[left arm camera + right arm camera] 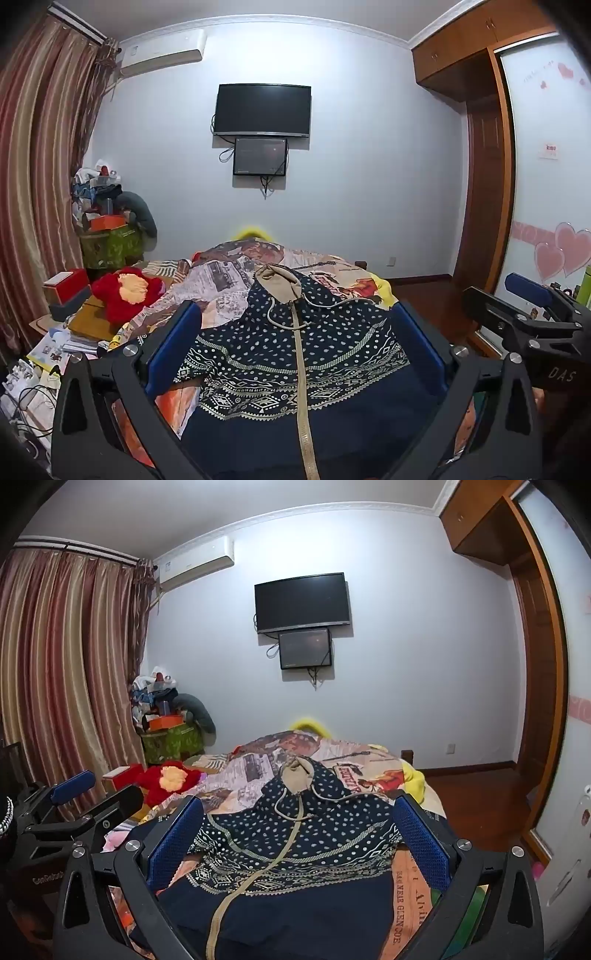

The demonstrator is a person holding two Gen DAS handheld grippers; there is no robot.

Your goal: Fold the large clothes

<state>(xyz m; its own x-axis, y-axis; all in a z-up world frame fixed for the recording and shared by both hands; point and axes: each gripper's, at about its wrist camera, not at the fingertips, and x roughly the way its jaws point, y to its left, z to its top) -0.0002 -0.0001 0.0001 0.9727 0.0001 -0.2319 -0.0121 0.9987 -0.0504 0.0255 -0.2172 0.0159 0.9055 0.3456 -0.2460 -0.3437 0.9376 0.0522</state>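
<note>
My left tongs (295,343) and right tongs (299,834) both spread wide, nothing gripped, over the navy patterned hoodie (295,354) lying zipper-up on the bed (221,280); fold not started, so next I'd grab both bottom corners.

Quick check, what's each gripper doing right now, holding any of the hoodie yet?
Left gripper: open wide, holding nothing, above the hoodie on the bed.
Right gripper: open wide, holding nothing, also above the hoodie.
</note>
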